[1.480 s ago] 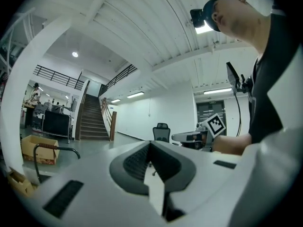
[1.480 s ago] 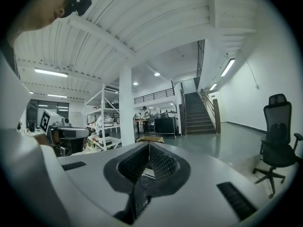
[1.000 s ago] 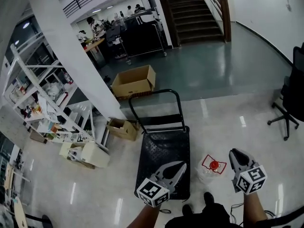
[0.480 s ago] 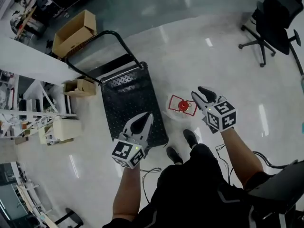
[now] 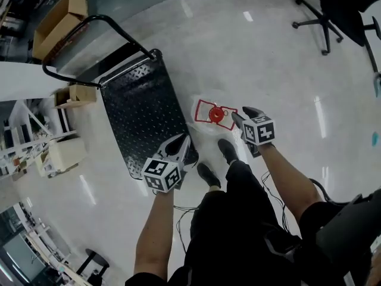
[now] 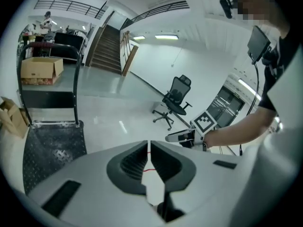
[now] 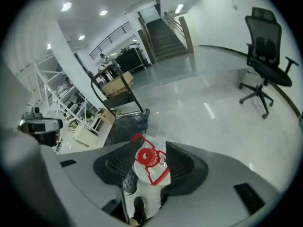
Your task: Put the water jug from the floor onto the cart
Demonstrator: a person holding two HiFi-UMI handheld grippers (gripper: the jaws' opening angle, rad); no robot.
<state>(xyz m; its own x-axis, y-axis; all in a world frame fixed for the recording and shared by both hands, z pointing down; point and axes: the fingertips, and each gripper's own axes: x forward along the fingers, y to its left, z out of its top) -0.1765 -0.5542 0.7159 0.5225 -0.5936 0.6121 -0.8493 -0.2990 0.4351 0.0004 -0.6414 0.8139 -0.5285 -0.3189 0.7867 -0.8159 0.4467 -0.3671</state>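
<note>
In the head view the water jug (image 5: pixel 209 117), clear with a red cap and red handle, stands on the pale floor (image 5: pixel 280 76) just beside the near corner of the black cart (image 5: pixel 140 109), close to the person's shoes (image 5: pixel 227 150). The right gripper (image 5: pixel 238 117) hangs with its tips right at the jug's cap, and the left gripper (image 5: pixel 181 143) is over the cart's near edge. In the left gripper view the left gripper (image 6: pixel 148 145) has its jaws drawn together to a thin slit with nothing held; the cart (image 6: pixel 49 148) lies to the left. In the right gripper view the right gripper (image 7: pixel 147 162) has its jaws wide apart, having just been opening; the jug's red cap (image 7: pixel 146 157) shows in the gap, and the pads are not pressing on it.
</note>
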